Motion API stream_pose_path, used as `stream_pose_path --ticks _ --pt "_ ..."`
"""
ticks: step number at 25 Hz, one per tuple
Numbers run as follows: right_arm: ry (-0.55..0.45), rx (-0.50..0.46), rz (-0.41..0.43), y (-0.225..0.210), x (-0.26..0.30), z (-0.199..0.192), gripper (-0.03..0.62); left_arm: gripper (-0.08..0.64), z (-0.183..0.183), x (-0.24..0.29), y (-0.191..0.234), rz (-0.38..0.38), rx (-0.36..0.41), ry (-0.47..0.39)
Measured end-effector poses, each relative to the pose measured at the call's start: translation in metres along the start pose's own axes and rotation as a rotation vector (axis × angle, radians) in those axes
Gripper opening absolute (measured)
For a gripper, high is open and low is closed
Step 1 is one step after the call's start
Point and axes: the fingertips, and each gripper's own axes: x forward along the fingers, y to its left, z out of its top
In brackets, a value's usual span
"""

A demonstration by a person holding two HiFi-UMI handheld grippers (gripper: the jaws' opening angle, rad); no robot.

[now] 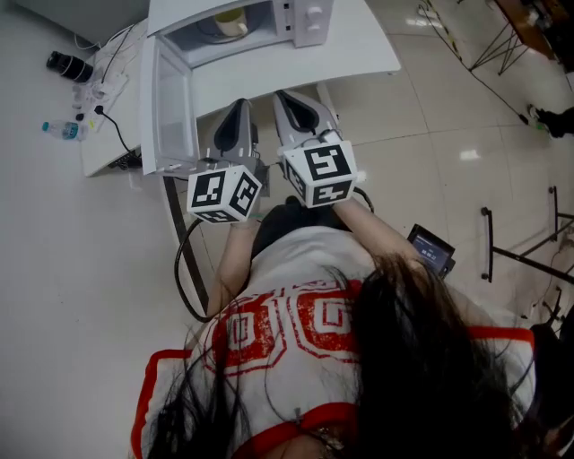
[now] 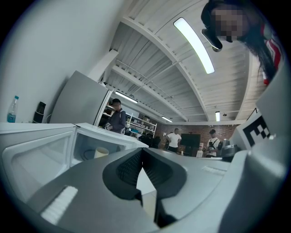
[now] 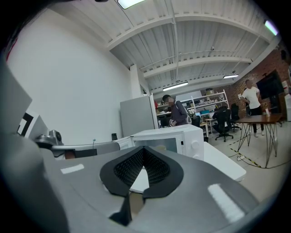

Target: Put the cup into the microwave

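support 1: white table (image 1: 359,49), top centre | on it: white microwave (image 1: 305,22), door open to the left | support 2: second white table (image 1: 103,152), upper left | on it: water bottle (image 1: 61,130) lying flat, black cylindrical object (image 1: 70,65), cables (image 1: 109,81) | beneath: glossy tiled floor (image 1: 439,134)

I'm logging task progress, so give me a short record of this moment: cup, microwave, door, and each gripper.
cup: inside the microwave cavity
microwave: on the white table
door: swung open to the left in the head view
left gripper: jaws together, nothing between them, pointing toward the microwave
right gripper: jaws together, nothing between them, beside the left one
task state: cup is in; door not yet closed
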Motion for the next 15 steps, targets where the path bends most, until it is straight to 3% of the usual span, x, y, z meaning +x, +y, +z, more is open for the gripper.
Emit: stream_pose_path --ticks 15 --pt "0.012 0.003 -0.004 0.0013 0.0003 0.0024 0.000 -0.009 0.0060 0.0054 -0.0087 -0.023 0.007 0.007"
